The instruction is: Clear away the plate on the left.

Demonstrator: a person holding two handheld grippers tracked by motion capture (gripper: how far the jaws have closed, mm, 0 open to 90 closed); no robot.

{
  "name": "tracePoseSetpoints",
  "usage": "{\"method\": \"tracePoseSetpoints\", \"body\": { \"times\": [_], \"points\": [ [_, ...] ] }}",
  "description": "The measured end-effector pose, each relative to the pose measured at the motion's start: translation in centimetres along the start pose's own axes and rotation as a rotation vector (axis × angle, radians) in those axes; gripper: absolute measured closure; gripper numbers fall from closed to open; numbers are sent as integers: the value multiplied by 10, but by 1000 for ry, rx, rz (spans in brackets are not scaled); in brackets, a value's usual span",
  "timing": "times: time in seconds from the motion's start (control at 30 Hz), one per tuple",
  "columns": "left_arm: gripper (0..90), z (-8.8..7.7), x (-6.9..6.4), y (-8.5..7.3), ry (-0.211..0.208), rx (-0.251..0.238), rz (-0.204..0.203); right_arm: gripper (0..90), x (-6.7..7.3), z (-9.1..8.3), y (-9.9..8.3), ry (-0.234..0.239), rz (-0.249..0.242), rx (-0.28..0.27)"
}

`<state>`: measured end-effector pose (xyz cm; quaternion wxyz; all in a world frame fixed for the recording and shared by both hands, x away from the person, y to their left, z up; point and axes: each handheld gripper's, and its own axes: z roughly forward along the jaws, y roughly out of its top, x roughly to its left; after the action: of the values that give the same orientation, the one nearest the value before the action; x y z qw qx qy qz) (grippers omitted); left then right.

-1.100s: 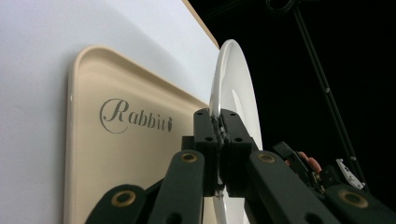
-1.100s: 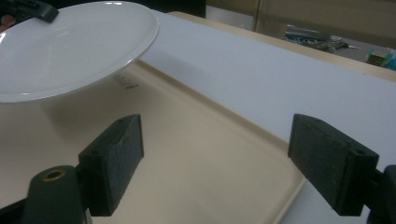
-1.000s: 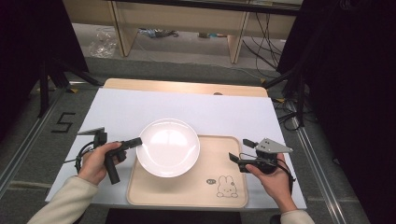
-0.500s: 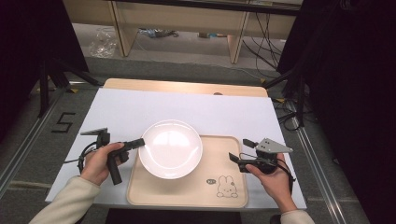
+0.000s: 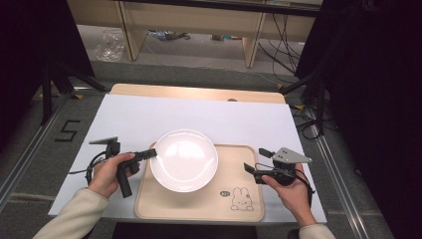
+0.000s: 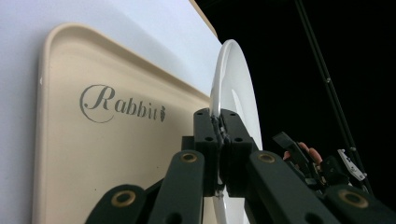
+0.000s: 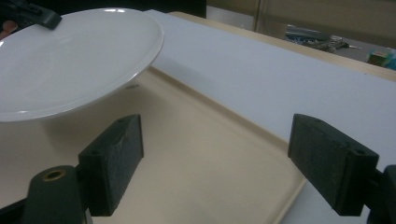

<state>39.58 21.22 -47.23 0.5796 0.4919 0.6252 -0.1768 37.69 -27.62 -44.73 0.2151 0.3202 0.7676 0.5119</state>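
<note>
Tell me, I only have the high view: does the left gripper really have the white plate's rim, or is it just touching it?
Observer: The left gripper is shut on the white plate; the left gripper view shows the rim pinched between its pads.
Operator: Is the plate lying flat on the tray?
Observer: No. In the right gripper view its far edge hangs above the beige tray, with shadow beneath.
Operator: And the right gripper?
Observer: The right gripper is open, with nothing between its jaws.
</note>
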Motion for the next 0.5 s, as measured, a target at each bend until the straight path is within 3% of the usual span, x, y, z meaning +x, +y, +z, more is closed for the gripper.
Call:
{"method": "tracePoseSetpoints", "body": {
  "times": [0.5],
  "points": [
    [862,6,-1,-3,2,27,11,191,0,-1,0,-1,-3,9]
  ]
}}
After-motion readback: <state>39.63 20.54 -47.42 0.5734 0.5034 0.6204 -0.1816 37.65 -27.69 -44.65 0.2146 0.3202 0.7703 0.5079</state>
